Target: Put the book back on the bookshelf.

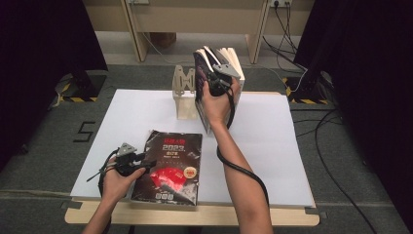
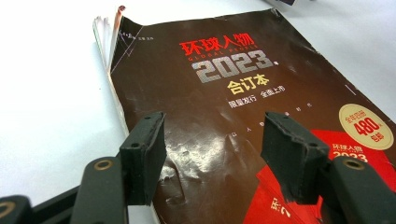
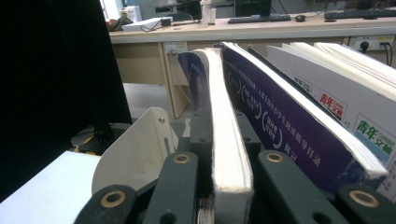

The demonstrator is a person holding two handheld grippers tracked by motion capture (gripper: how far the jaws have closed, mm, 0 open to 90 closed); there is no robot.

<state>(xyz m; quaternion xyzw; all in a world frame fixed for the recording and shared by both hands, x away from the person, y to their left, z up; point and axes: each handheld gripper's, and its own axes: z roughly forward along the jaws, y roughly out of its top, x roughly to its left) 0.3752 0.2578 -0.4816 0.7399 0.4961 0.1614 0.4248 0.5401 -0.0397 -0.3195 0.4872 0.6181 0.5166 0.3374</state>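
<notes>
A dark magazine with a red lower cover lies flat near the table's front edge. My left gripper hovers at its left edge; in the left gripper view the open jaws frame the glossy cover without touching it. At the back, several books stand beside a pale bookend. My right gripper is shut on the leftmost, purple-covered book. In the right gripper view the book's white page edge is pinched between the jaws.
The white board covers the table, and has bare room right of the magazine. A second purple book and a white one lean to the right of the held book. The bookend stands to its left.
</notes>
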